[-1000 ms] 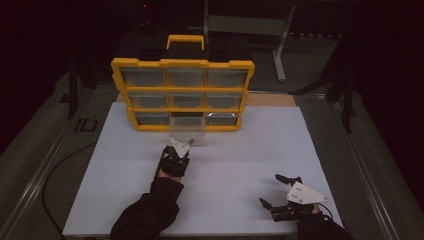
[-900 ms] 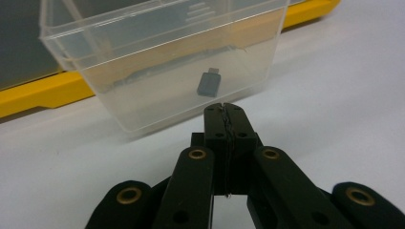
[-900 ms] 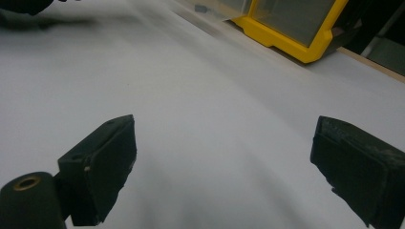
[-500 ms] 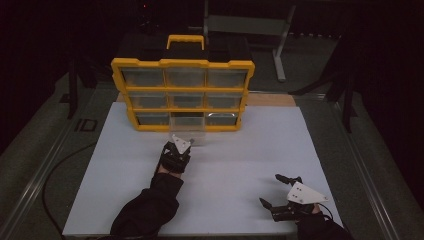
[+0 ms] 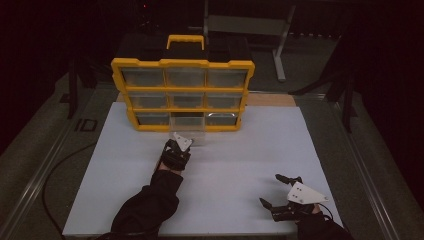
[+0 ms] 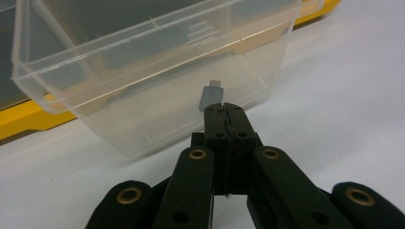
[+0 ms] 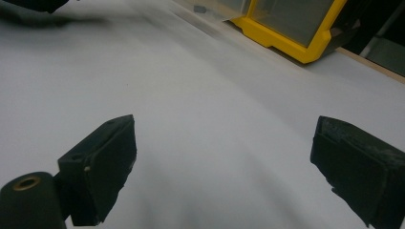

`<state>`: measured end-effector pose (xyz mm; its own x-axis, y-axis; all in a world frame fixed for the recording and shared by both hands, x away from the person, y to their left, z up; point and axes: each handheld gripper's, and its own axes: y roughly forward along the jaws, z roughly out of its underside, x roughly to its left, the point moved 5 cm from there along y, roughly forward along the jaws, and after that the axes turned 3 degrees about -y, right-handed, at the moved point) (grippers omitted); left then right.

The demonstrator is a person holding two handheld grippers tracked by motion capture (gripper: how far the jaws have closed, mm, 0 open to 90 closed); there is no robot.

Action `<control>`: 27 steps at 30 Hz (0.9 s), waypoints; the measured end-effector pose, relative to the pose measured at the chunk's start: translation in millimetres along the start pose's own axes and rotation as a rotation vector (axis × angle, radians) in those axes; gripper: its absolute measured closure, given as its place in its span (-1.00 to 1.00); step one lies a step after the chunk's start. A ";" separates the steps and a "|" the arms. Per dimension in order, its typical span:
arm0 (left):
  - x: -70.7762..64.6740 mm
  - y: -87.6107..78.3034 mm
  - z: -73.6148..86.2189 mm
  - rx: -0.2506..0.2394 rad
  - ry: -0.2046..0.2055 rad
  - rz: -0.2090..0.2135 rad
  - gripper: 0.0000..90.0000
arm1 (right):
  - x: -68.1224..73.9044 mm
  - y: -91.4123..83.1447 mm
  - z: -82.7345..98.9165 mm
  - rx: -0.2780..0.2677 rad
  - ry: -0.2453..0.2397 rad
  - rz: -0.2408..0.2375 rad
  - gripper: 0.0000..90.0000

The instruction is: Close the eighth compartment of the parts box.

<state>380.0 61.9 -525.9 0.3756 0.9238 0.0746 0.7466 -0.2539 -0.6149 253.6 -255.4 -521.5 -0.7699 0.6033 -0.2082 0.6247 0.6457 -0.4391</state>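
Since a second ago the left gripper (image 5: 184,139) has moved forward toward the clear plastic drawer (image 5: 187,125) pulled out from the bottom row of the yellow-framed organiser cabinet (image 5: 182,92), while the right gripper (image 5: 274,190) has stayed put near the front right corner of the white table (image 5: 240,165). In the left gripper view, the left gripper (image 6: 224,110) has its jaws pressed together on a small grey adapter plug with a metal tip (image 6: 210,96), which sticks up from the jaws just outside the drawer's (image 6: 148,81) front wall; whether it touches that wall cannot be told. The right gripper (image 7: 224,157) is spread wide, with bare white table (image 7: 205,90) between its jaws. The drawer juts past the cabinet's front edge onto the table. Open table surface lies between the two grippers and to both sides of the left one.
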 end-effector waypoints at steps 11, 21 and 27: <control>2.0 2.8 -1.8 0.004 0.005 0.005 0.98 | -0.6 -0.2 0.1 -0.001 0.007 0.002 -0.81; 6.7 5.2 -0.9 0.002 0.010 -0.010 0.98 | -0.4 0.0 0.1 -0.001 0.005 0.002 -0.81; 11.7 6.4 -1.7 -0.008 0.003 -0.017 0.98 | -0.7 0.3 0.5 0.001 0.005 0.002 -0.81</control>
<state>390.1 70.6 -527.7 0.3642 0.9273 0.0870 0.7571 -0.2404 -0.6074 254.2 -255.9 -521.9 -0.7683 0.6064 -0.2049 0.6257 0.6441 -0.4401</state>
